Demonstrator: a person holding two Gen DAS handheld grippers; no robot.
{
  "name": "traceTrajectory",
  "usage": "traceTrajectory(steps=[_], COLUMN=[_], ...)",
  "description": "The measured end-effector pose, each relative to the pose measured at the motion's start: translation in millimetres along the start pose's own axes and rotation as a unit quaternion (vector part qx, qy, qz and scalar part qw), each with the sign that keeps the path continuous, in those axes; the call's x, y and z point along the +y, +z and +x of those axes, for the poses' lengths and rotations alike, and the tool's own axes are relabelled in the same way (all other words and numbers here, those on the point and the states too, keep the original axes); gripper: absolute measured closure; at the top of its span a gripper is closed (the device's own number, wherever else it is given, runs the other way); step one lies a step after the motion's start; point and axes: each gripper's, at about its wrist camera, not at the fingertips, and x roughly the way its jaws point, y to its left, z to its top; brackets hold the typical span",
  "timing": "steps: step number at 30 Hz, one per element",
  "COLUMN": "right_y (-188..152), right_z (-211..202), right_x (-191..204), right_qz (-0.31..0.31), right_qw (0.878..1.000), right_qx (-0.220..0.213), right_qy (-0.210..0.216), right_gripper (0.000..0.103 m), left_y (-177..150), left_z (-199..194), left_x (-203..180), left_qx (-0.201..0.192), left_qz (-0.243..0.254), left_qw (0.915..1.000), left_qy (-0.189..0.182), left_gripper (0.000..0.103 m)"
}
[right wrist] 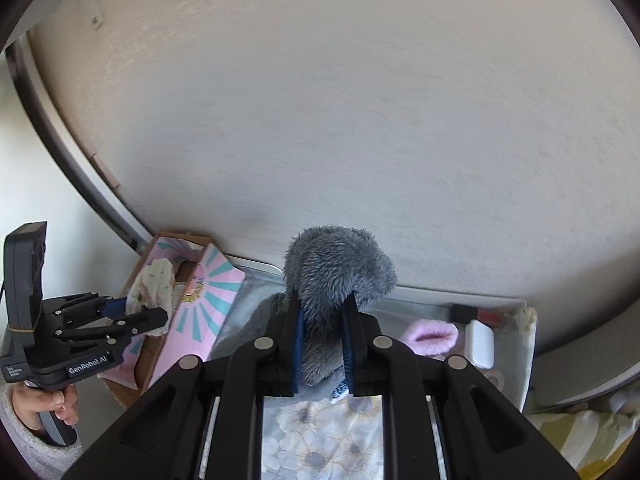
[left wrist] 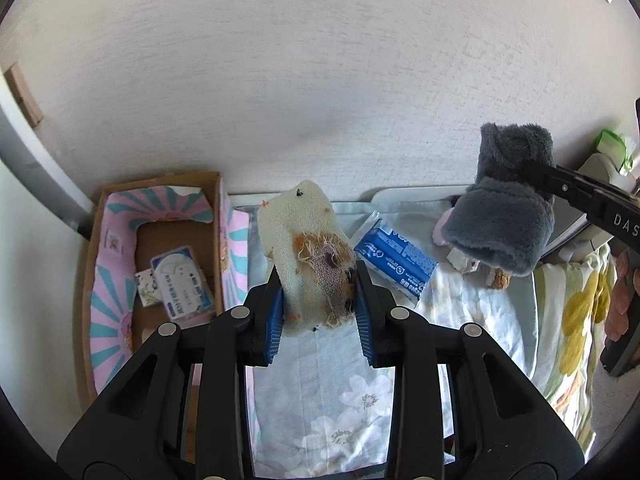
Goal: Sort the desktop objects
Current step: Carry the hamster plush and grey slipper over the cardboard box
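Our left gripper (left wrist: 318, 300) pinches a frayed cream woven pad (left wrist: 304, 256) aloft beside the pink-lined cardboard box (left wrist: 160, 188); our right gripper (right wrist: 324, 344) is clamped on a fluffy grey cloth (right wrist: 336, 272). Either limp piece may slip or snag.

Open air lies between the two grippers above the floral sheet (left wrist: 328, 364); a cardboard box (left wrist: 156, 248) walls the left, a blue packet (left wrist: 394, 262) lies ahead, the wall (left wrist: 320, 80) closes behind.
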Motion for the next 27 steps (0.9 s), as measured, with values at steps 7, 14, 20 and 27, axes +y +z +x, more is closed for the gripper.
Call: traceTrajectory(steps=[7, 14, 20, 27], right_y=[16.9, 32.0, 42.8, 46.6], right_z=[8.9, 31.0, 57.1, 95.1], right_x=[39.0, 79.4, 126.0, 176.5], right_qz=[-0.036, -0.064, -0.098, -0.123], right_qw=[0.999, 0.997, 0.991, 0.983], right_qx=[0.003, 0.013, 0.031, 0.068], right_qy=[0.022, 0.048, 0.081, 0.116], right_gripper=[0.088, 0.088, 0.088, 0.088], left_y=[-11.3, -29.6, -54.5, -82.5], left_z=[-12.5, -26.5, -31.7, -33.2], left_x=[29.2, 68.8, 109.0, 142.8], left_qx=[-0.007, -0.012, -0.007, 0.001], left_qz=[-0.023, -0.061, -0.101, -0.133], left_qw=[0.9995, 0.9974, 0.9935, 0.9889], left_qy=[0.019, 0.037, 0.052, 0.065], left_gripper=[0.075, 0.075, 0.075, 0.075])
